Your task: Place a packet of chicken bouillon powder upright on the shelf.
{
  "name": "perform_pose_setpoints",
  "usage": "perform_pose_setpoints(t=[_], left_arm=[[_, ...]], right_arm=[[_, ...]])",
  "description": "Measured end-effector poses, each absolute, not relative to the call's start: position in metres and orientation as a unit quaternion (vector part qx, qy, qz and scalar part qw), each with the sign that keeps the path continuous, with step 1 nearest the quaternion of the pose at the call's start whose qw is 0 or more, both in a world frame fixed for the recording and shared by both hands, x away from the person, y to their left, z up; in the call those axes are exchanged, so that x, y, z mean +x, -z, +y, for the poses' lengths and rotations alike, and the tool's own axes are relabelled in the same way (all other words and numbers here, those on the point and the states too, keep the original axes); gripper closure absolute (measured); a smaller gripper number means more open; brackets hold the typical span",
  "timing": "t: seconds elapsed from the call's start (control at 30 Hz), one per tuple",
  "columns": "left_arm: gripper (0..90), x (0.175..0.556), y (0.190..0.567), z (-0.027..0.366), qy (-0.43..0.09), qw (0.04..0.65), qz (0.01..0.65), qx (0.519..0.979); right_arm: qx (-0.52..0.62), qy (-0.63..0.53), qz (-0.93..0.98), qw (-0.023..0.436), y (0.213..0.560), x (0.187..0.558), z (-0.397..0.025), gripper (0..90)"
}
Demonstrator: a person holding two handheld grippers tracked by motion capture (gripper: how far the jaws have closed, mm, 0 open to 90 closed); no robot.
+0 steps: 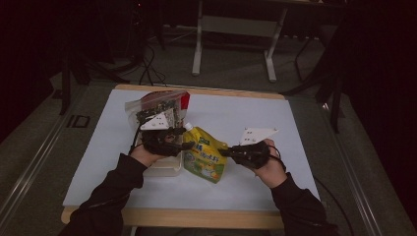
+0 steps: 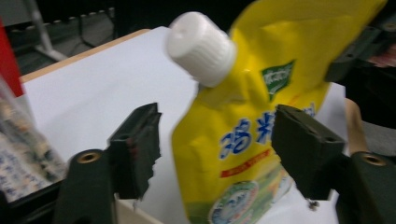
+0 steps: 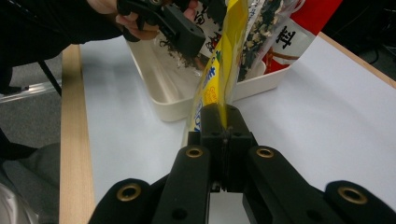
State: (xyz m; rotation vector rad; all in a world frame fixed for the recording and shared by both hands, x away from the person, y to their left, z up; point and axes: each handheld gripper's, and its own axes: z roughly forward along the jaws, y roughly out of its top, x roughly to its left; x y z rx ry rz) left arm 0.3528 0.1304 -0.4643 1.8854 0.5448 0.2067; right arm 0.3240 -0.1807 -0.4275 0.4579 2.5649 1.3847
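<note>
Yellow spout pouch (image 1: 205,156), frame centre: soft, floppy, slippery film. Right gripper (image 3: 223,125) jaws clenched on edge; left gripper (image 2: 219,144) jaws released around neck. Stiff cap (image 2: 201,47) likely best hold.

white table top (image 1: 295,162) w/ wood edge | cream tray (image 3: 159,88) | clear snack bag (image 1: 160,105) in tray

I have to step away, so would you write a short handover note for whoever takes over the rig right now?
Right gripper: shut on the edge of the yellow spout pouch, holding it up beside the cream tray.
Left gripper: open, jaws on either side of the pouch below its white cap, not yet closed.
The tray already holds a clear-and-red snack bag.
Done: pouch lifted.
Left, probably: grip with the left gripper and set the pouch into the tray.
</note>
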Motion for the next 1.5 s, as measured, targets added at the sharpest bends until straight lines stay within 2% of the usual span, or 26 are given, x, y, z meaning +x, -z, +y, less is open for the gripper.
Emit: perform_pose_setpoints(t=[0.1, 0.13, 0.17, 0.33, 0.43, 0.57, 0.93, 1.03, 1.07, 1.1, 1.13, 1.17, 1.3, 1.5], left_arm=[[39.0, 0.35, 0.464, 0.129, -0.095, 0.55, 0.228, 0.798], [39.4, 0.35, 0.464, 0.128, -0.097, 0.548, 0.226, 0.8], [41.8, 0.349, 0.464, 0.128, -0.098, 0.548, 0.224, 0.8], [41.9, 0.346, 0.465, 0.126, -0.097, 0.548, 0.224, 0.8], [41.9, 0.345, 0.465, 0.127, -0.096, 0.551, 0.224, 0.798], [41.7, 0.345, 0.465, 0.128, -0.094, 0.546, 0.229, 0.801], [41.6, 0.336, 0.457, 0.134, -0.097, 0.545, 0.232, 0.8], [34.2, 0.331, 0.454, 0.136, -0.094, 0.545, 0.229, 0.801], [34.2, 0.329, 0.454, 0.137, -0.09, 0.544, 0.228, 0.802], [26.8, 0.328, 0.454, 0.137, -0.083, 0.541, 0.228, 0.805], [26.8, 0.326, 0.454, 0.138, -0.082, 0.54, 0.224, 0.807], [20.5, 0.324, 0.455, 0.137, -0.087, 0.539, 0.228, 0.806], [12.6, 0.318, 0.457, 0.136, -0.07, 0.547, 0.224, 0.804], [7.1, 0.306, 0.462, 0.126, -0.057, 0.54, 0.206, 0.814]], right_arm=[[0.158, -0.468, 0.864, 0.096, 0.428, 0.325, -0.181, 88.1], [0.16, -0.469, 0.864, 0.092, 0.428, 0.326, -0.181, 85.5], [0.168, -0.47, 0.862, 0.085, 0.43, 0.327, -0.181, 76.9], [0.18, -0.457, 0.868, 0.075, 0.443, 0.33, -0.173, 72.8], [0.182, -0.451, 0.871, 0.072, 0.448, 0.331, -0.17, 74.5], [0.184, -0.444, 0.875, 0.066, 0.453, 0.331, -0.163, 87.5], [0.174, -0.442, 0.877, 0.077, 0.445, 0.329, -0.161, 89.9], [0.174, -0.454, 0.87, 0.085, 0.434, 0.33, -0.168, 90.0], [0.174, -0.454, 0.87, 0.085, 0.434, 0.33, -0.168, 90.0], [0.174, -0.46, 0.866, 0.092, 0.427, 0.33, -0.171, 89.9], [0.174, -0.46, 0.866, 0.092, 0.427, 0.33, -0.171, 89.9], [0.174, -0.463, 0.864, 0.094, 0.423, 0.33, -0.173, 90.0], [0.172, -0.471, 0.859, 0.102, 0.409, 0.334, -0.178, 90.0], [0.167, -0.473, 0.858, 0.107, 0.393, 0.339, -0.176, 90.0]])
